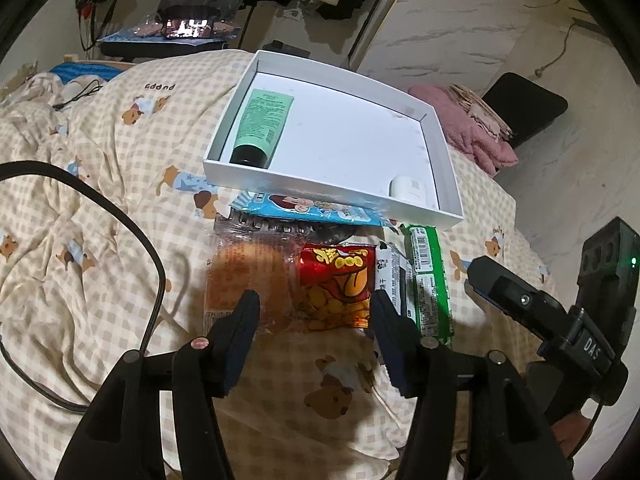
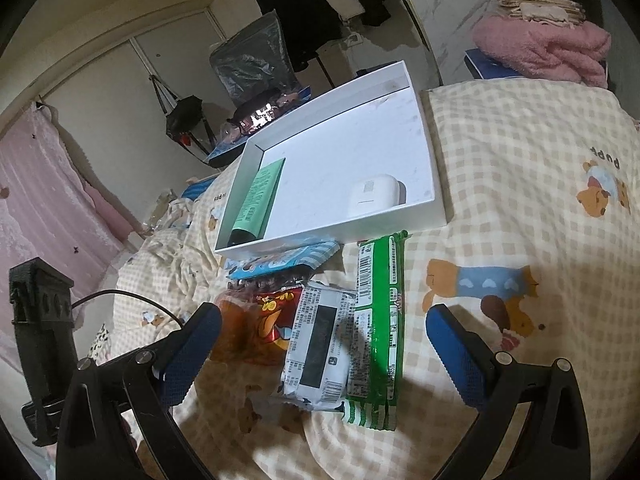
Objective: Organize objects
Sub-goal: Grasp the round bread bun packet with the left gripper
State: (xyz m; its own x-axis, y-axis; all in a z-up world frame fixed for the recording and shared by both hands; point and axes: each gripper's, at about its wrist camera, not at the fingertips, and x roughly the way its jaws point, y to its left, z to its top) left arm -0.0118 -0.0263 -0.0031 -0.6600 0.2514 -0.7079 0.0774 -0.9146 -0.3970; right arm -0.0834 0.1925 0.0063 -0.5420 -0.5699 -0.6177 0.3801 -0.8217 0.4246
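Observation:
A white box (image 1: 320,190) (image 2: 436,160) lies on the checked bedspread, holding a green tube (image 1: 264,124) (image 2: 256,196) and a white case (image 1: 408,190) (image 2: 374,194). In front of it lie snack packs: a bread pack (image 1: 244,276), a red pack (image 1: 340,288) (image 2: 276,316), a white pack (image 1: 394,280) (image 2: 320,340), a green pack (image 1: 430,276) (image 2: 380,320) and a blue pack (image 1: 308,210) (image 2: 280,262) partly under the box. My left gripper (image 1: 314,306) is open, straddling the red pack. My right gripper (image 2: 324,320) is open around the white and green packs.
A black cable (image 1: 132,236) loops over the bedspread at left. A pink blanket (image 1: 464,128) (image 2: 548,50) lies past the bed's far edge. A desk with clutter (image 1: 176,32) stands behind. The right gripper's body (image 1: 560,312) sits at the right of the left wrist view.

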